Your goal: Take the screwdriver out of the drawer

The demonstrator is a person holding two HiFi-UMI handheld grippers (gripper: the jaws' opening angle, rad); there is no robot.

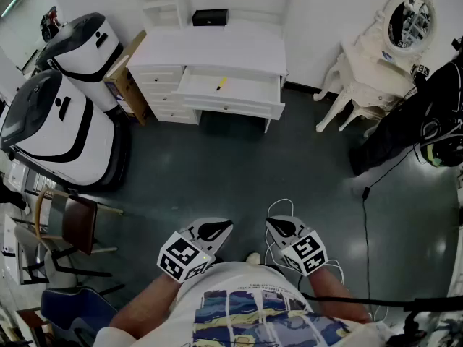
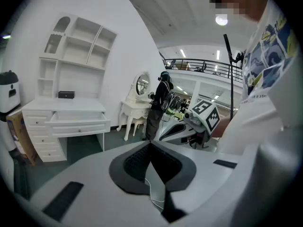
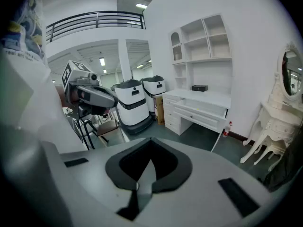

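Note:
Far across the room a white desk (image 1: 217,49) has its wide middle drawer (image 1: 230,96) pulled open. In that drawer lies the small yellow-handled screwdriver (image 1: 221,84). Both grippers are held close to my body, well short of the desk. My left gripper (image 1: 223,226) is shut and holds nothing; its jaw tips meet in the left gripper view (image 2: 150,143). The right gripper (image 1: 272,223) is shut and bare too, its tips (image 3: 151,143) aimed toward the desk (image 3: 201,103). The screwdriver is too small to make out in either gripper view.
Two large white-and-black machines (image 1: 61,118) stand left of the desk, with a cardboard box (image 1: 126,78) beside them. A chair (image 1: 76,226) is at my left. A white vanity with mirror (image 1: 380,60) and dark bags (image 1: 427,121) stand right. Cables (image 1: 365,194) cross the floor.

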